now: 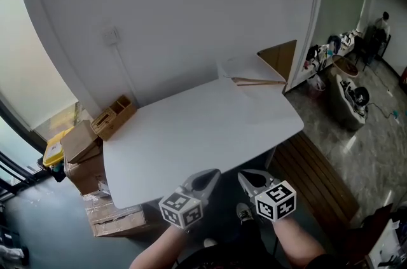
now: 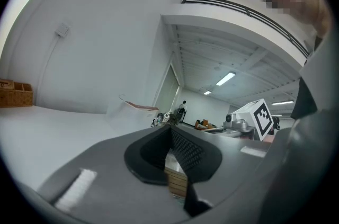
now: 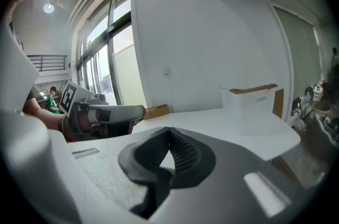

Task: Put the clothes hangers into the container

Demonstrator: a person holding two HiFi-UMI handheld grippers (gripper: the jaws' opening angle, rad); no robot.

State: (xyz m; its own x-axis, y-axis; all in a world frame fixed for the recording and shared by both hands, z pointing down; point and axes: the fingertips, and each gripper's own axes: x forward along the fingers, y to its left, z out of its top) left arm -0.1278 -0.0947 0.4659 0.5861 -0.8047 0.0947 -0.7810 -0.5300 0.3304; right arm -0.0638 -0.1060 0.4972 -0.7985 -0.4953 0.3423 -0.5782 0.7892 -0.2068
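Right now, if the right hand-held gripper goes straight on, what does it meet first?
Probably the white table, near its front edge. The container sits off to the right of that line. How high the jaws stand above the tabletop is unclear.

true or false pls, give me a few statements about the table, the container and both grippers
1. The left gripper and right gripper are both shut, holding nothing. True.
2. A wooden hanger lies in the middle of the table. False: the wooden hanger rests at the white container on the table's far right corner.
3. A wooden box sits by the table's far left corner. True.
4. The left gripper is over the container. False: it is by the table's near edge.
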